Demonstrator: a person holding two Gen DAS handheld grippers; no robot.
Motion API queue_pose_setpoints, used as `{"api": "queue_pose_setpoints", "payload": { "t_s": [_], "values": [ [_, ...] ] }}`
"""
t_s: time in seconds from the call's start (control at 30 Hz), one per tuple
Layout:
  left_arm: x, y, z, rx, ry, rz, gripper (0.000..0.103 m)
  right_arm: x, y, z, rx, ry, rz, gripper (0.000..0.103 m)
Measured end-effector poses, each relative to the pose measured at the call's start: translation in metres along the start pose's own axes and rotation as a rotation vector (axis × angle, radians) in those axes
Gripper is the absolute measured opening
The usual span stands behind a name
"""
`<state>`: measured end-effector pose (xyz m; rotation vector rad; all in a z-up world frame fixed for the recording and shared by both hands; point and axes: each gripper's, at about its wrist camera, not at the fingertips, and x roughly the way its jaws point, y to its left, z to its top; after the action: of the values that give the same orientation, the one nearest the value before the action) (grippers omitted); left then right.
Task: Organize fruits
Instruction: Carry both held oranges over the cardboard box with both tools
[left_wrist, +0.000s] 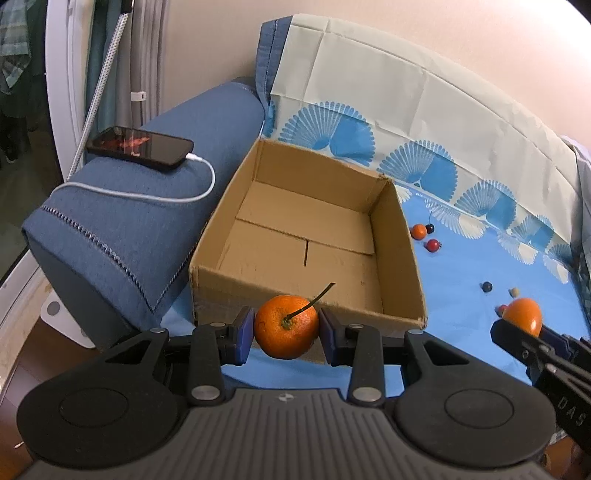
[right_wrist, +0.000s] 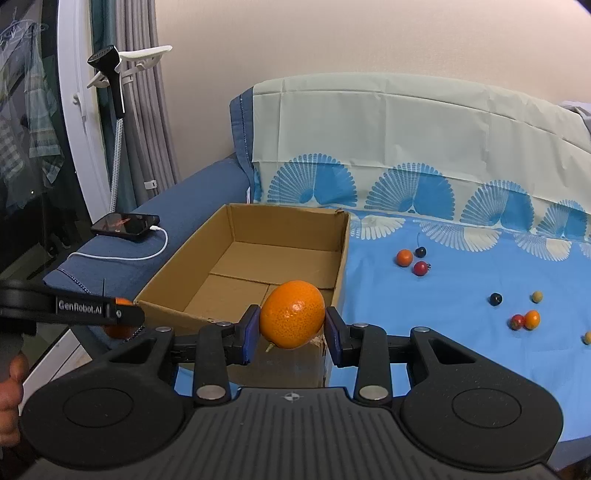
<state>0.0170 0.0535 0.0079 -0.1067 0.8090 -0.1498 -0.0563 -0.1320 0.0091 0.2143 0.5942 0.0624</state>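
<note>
- A stemmed mandarin is clamped between the blue pads of the left gripper, held just short of the near wall of the cardboard box, stem up and leaning toward the box.
- A second mandarin is pinched in the right gripper, near the box's near right corner; contact at the right pad looks slight, so a slip is judged possible during the carry.
- The box is seen empty, on the blue fan-print cloth beside the sofa's armrest.
- A low release would probably strike the box wall and send the fruit rolling off the cloth's near edge; simultaneous drops might also bring the two grippers into collision.
- Small fruits are scattered farther right on the cloth: a small orange fruit, a dark cherry, a cherry tomato.
- A charging phone is laid on the armrest.
</note>
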Motion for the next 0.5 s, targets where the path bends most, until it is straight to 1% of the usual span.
{"api": "queue_pose_setpoints", "payload": {
  "t_s": [0.13, 0.27, 0.37, 0.5],
  "values": [
    [0.013, 0.000, 0.018, 0.008, -0.001, 0.003, 0.042, 0.017, -0.001, 0.008, -0.001, 0.006, 0.001, 0.038],
    [0.033, -0.002, 0.037, 0.013, -0.006, 0.011, 0.042, 0.046, 0.000, 0.015, -0.016, 0.023, 0.002, 0.038],
    [0.057, -0.006, 0.050, 0.025, 0.004, 0.029, 0.042, 0.071, 0.002, 0.020, -0.026, 0.043, 0.010, 0.038],
    [0.094, -0.008, 0.062, 0.036, 0.046, 0.047, 0.042, 0.107, 0.006, 0.024, -0.053, 0.073, 0.010, 0.038]
  ]
}}
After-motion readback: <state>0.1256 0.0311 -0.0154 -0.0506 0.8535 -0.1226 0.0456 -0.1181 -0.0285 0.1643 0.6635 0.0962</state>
